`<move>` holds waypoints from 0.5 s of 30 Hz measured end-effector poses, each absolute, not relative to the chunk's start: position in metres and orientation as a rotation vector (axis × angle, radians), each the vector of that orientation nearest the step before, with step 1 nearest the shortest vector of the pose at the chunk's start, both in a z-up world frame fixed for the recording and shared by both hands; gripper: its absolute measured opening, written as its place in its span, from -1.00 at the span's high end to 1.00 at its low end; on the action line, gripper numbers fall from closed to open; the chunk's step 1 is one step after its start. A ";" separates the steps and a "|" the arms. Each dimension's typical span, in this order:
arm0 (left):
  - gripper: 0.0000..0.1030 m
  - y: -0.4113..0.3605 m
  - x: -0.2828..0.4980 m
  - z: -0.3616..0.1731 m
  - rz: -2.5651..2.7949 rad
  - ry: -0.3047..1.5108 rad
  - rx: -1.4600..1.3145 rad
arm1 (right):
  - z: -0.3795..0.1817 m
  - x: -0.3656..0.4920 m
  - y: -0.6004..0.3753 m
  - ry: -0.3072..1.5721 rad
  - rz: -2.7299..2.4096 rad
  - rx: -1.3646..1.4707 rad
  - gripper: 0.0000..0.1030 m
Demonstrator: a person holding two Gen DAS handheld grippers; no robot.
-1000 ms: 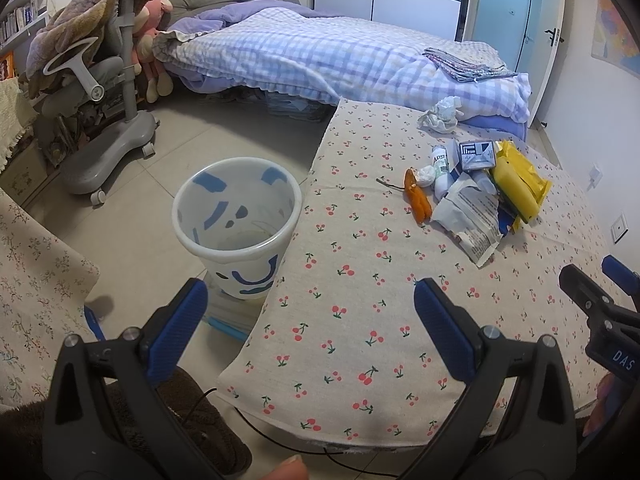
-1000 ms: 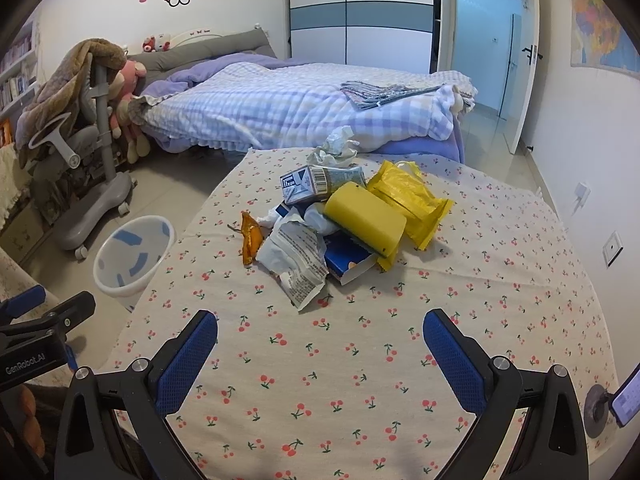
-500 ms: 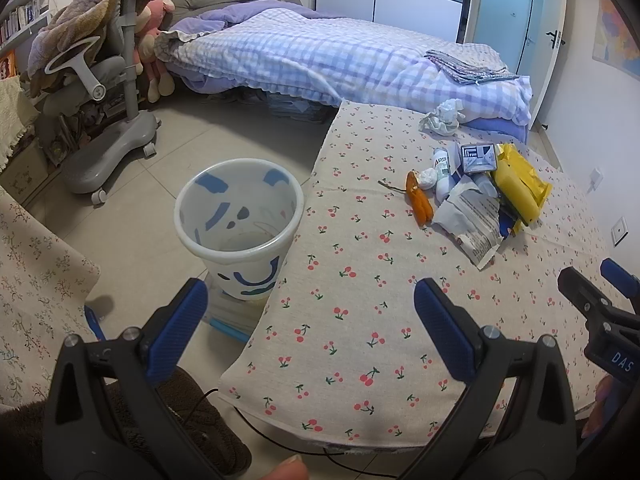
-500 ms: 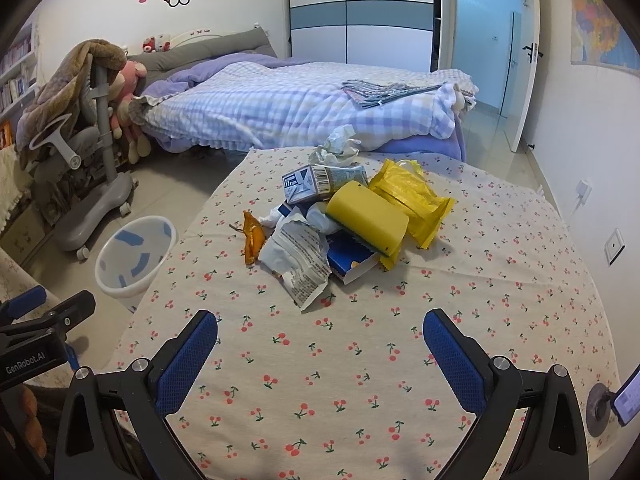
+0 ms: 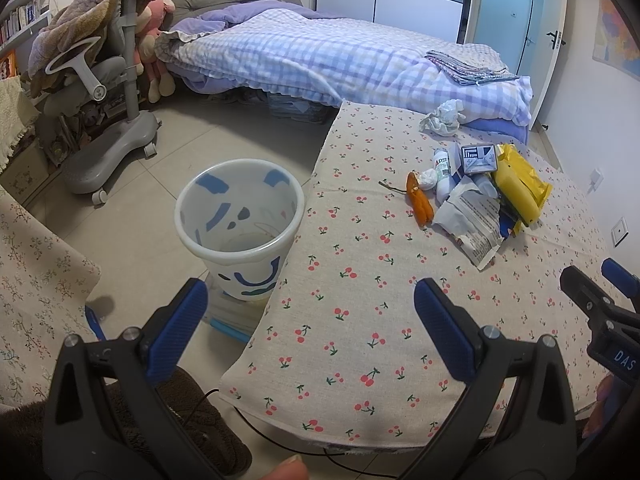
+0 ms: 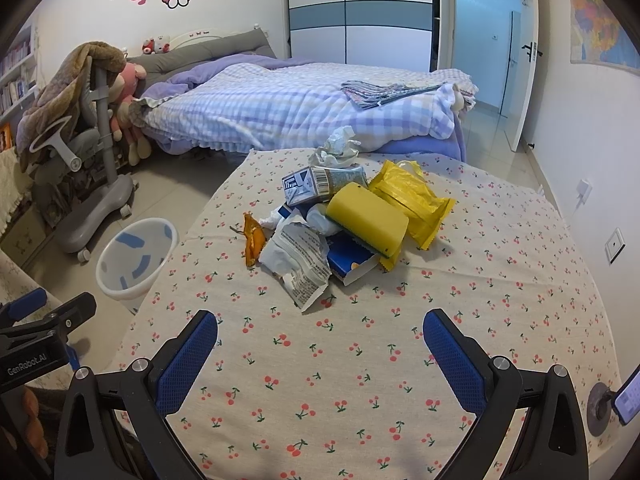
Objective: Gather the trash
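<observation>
Both grippers hover low over the counter's near edge, the left gripper and right gripper each with fingers spread wide, holding nothing. Trash pile sits mid-counter toward the far edge. Only the left view looks into the bin, standing on the floor beside the counter's left edge.
</observation>
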State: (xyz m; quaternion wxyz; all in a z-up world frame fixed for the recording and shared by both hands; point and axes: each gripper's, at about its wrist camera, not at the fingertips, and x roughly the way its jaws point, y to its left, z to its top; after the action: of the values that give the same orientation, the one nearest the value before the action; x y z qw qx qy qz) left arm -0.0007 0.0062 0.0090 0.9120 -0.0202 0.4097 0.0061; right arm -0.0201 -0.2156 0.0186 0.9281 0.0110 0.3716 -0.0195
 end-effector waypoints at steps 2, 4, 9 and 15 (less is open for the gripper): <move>-0.99 0.006 -0.001 0.009 0.012 0.846 -0.042 | 0.019 -0.020 -0.216 0.762 -0.039 0.023 -1.00; -0.99 0.006 -0.001 0.009 0.013 0.846 -0.043 | 0.019 -0.020 -0.216 0.762 -0.039 0.023 -1.00; -0.99 0.006 -0.001 0.009 0.013 0.845 -0.042 | 0.019 -0.020 -0.216 0.762 -0.039 0.023 -1.00; -0.99 0.008 0.001 0.011 0.015 0.841 -0.045 | 0.019 -0.020 -0.216 0.762 -0.039 0.024 -1.00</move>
State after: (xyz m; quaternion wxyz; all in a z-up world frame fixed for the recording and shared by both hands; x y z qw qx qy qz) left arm 0.0009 0.0079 0.0109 0.9127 -0.0216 0.4080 0.0073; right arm -0.0202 -0.2159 0.0187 0.9280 0.0118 0.3718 -0.0190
